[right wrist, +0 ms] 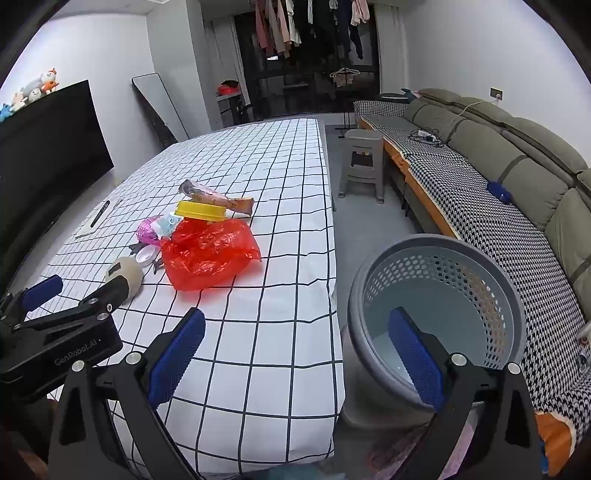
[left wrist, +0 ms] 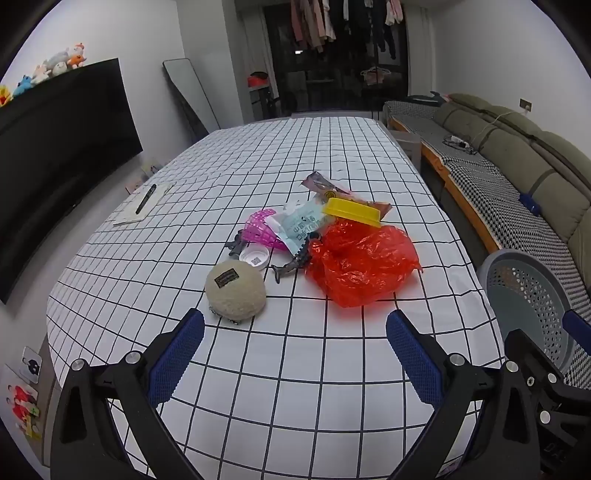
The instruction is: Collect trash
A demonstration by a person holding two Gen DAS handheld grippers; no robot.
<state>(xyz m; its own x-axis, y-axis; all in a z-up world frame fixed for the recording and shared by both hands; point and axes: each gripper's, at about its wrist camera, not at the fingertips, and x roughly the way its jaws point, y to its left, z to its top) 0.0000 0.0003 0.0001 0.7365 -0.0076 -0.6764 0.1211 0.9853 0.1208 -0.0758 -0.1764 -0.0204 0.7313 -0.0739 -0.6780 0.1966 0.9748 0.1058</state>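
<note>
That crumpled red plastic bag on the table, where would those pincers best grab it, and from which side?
Probably the raised crumpled folds on top of the red plastic bag, coming down from above on its near, open side. It lies slumped on the checked tablecloth, so flat edges give little to pinch. The yellow tray crowds its far edge. The left gripper is open and nearest.

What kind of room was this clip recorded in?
Most likely a home living room. A long green sofa runs along the right wall, a large dark TV stands opposite with plush toys on top, and laundry hangs at the far end behind a table in a checked cloth.
</note>
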